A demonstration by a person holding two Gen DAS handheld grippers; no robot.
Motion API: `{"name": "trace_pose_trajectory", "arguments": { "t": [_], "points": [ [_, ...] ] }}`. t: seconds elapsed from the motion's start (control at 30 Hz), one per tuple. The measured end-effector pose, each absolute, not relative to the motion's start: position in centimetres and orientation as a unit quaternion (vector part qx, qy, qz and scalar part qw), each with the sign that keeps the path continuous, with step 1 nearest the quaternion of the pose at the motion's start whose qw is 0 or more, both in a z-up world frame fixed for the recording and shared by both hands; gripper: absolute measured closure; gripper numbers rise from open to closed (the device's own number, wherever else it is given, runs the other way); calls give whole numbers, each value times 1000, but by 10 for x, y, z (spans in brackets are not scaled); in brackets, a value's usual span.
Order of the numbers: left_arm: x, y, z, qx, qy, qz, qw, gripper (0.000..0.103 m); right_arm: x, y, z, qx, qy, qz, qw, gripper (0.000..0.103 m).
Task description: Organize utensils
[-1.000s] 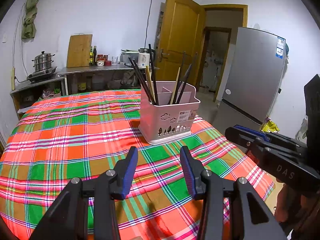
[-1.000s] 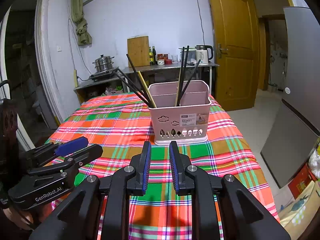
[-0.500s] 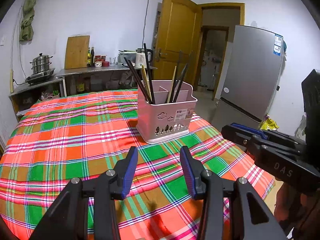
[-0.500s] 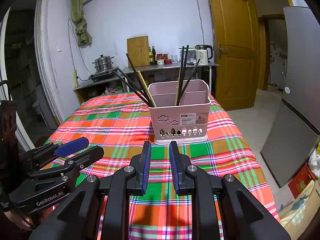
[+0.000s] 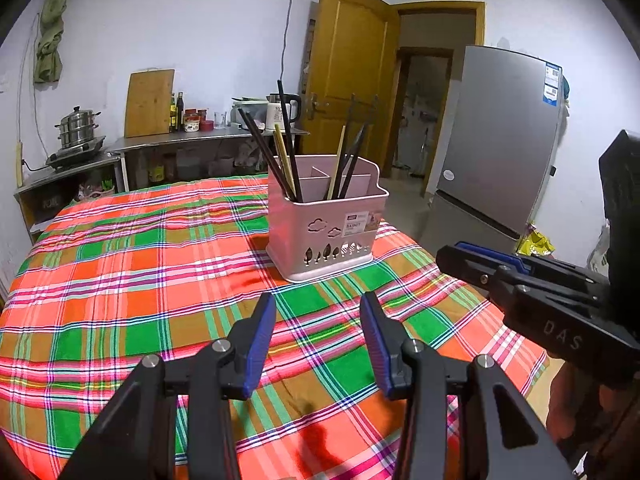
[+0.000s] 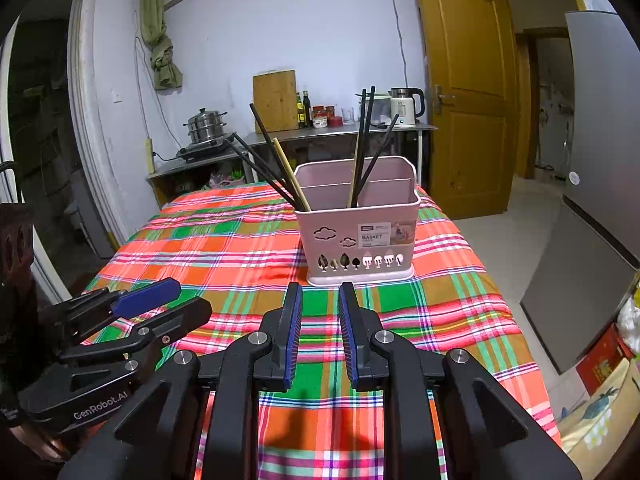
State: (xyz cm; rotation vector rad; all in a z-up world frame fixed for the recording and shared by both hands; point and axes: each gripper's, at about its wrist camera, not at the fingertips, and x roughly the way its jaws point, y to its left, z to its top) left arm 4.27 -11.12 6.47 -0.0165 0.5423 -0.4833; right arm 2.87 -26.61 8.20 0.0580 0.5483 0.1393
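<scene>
My left claw [image 5: 318, 320] hovers over the near part of the table [image 5: 120, 280], jaws about half apart, nothing between them. My right claw [image 6: 319, 312] hangs beside it, jaws narrowly parted with a clear gap, also empty; neither touches the plaid cloth [image 6: 440, 312]. The pink utensil basket [image 6: 360, 232] stands upright on the cloth, just beyond the claws toward the far right of the table. Its left compartment holds dark chopsticks [image 6: 264, 160] and a pale one leaning out to the left; the right compartment holds more dark chopsticks and a pale one, nearly upright.
</scene>
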Motion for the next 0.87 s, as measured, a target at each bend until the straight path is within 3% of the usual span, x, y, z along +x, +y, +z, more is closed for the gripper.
{"name": "trace_pose_trajectory", "arguments": {
  "t": [0.87],
  "points": [
    [42,-115,62,-3,270,-236,934,57,27,-267,76,30,275,66,959,84]
  ]
}}
